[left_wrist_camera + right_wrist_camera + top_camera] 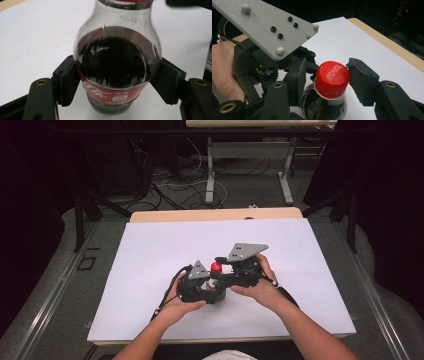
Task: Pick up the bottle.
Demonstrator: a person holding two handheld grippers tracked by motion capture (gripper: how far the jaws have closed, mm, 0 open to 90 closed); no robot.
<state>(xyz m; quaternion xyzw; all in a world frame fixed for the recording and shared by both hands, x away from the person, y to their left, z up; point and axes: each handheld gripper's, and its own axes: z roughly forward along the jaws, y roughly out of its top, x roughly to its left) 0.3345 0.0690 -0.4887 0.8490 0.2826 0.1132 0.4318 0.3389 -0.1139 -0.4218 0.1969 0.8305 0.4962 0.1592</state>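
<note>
A small cola bottle (117,65) with dark drink, a red label and a red cap (332,78) stands upright on the white sheet (150,250) near the table's middle. My left gripper (117,82) is shut on the bottle's body at the label, both pads pressing its sides. My right gripper (327,68) is open around the cap: the right pad (359,77) sits at the cap's edge and the left pad (297,77) stands a little off it. In the high view the left gripper (210,285) and right gripper (225,268) meet at the bottle (216,268).
The white sheet covers most of the table, with a wooden edge (215,214) showing at the far side. Beyond it are cables on the floor (170,190) and another table's legs (210,175). Dark frame posts stand at both sides.
</note>
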